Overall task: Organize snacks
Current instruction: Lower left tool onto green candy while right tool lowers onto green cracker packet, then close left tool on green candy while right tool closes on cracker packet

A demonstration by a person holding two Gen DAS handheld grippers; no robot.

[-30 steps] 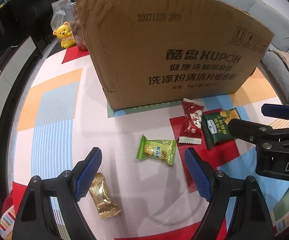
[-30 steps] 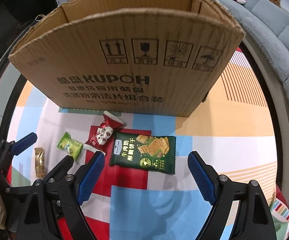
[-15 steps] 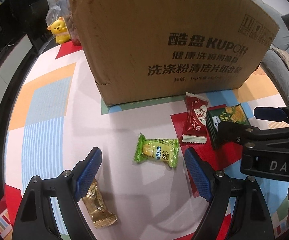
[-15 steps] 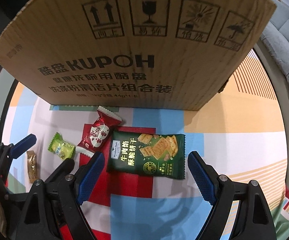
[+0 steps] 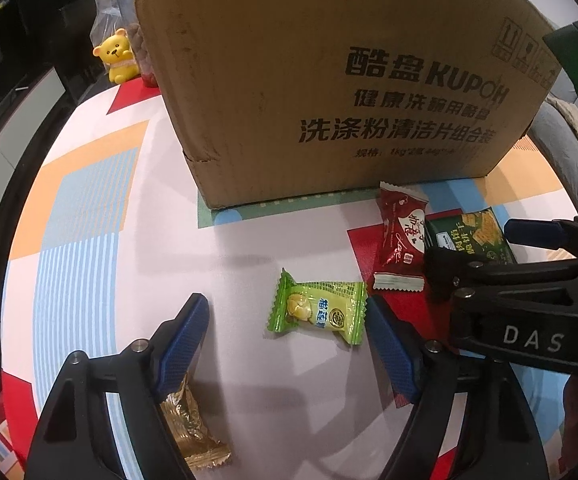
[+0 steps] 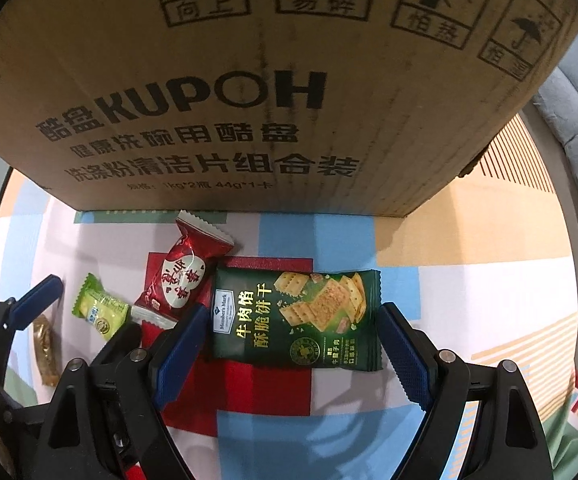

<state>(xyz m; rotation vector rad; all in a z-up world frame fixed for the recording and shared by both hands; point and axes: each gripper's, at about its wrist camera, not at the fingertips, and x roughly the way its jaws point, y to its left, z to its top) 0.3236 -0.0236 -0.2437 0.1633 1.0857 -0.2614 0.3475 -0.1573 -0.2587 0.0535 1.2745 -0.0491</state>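
Between wide-open right gripper fingers, untouched green cracker packet; left gripper open, closing

- My left finger covers the top of the gold wrapper, lower left.
- The cardboard box runs off the top edge.
- My right gripper hides part of the green cracker packet.

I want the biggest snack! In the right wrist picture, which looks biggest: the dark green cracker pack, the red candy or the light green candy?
1. Dark green cracker pack
2. Red candy
3. Light green candy
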